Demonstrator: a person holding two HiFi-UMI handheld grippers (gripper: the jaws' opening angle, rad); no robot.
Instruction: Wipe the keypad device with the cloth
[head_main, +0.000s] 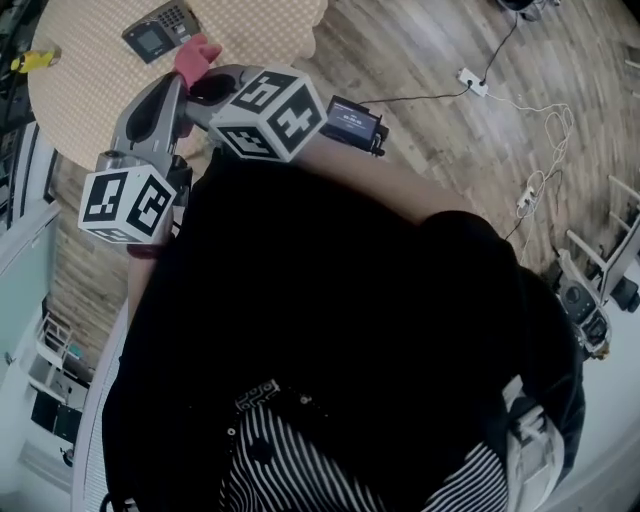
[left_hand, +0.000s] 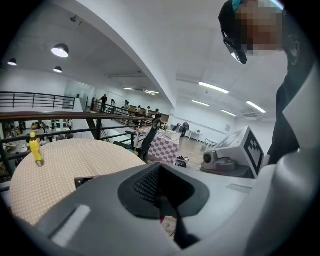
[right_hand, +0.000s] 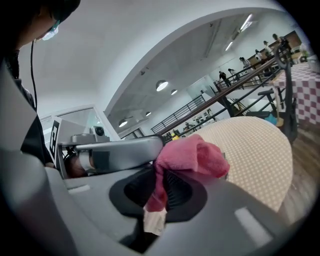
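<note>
I see the round table (head_main: 260, 30) with its checked cover at the top of the head view. My right gripper (right_hand: 159, 210) is clamped on the pink cloth (right_hand: 192, 156) at the table's near edge. My left gripper (left_hand: 167, 215) sits just beside it, jaws pressed together on nothing. The keypad device (head_main: 160, 28) lies on the table near the cloth. A small yellow bottle (head_main: 33, 60) stands at the table's left edge.
</note>
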